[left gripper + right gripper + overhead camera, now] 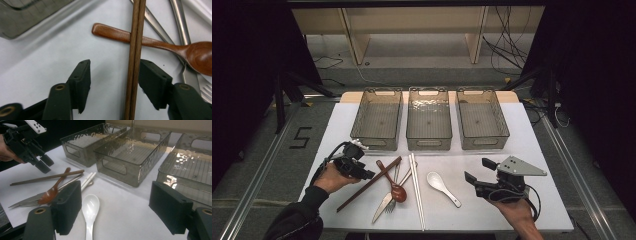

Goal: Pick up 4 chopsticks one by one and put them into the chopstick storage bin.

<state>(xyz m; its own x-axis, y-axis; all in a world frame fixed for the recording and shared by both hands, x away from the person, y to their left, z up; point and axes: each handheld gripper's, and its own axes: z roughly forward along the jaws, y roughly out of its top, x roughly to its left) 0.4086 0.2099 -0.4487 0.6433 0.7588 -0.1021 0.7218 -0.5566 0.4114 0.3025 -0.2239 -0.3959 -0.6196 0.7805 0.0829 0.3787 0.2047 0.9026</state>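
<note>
1. Chopsticks [135, 60], a dark wooden pair lying side by side, rest on the table [532, 145] at the left of the cutlery pile, across the handle of the wooden spoon [197, 56].
2. Left gripper [113, 82] hangs over them with its jaws apart. The pair sits between the pads, hard by one pad and well clear of the other. Neither pad presses yet.
3. Step in hand, as I judge it: the approach for a pick-up of the chopsticks. The grasp itself is not yet made.
4. Next move calls for shifting the gripper sideways so the pair sits midway, then closing on both sticks at once. A lopsided squeeze could roll one stick off the other.
5. Lifting will need care. The sticks overlie the spoon, and a knife [381, 207] and a fork [393, 200] lie just beside it, so a dragged lift could stir the pile.
6. Right gripper [478, 172] is held above the table's right side, jaws wide apart, holding nothing, with the white spoon [441, 186] near it.
7. Three bins [429, 119] stand empty in a row at the far edge, a likely goal for sorting. White chopsticks [416, 187] lie in the middle of the table.
</note>
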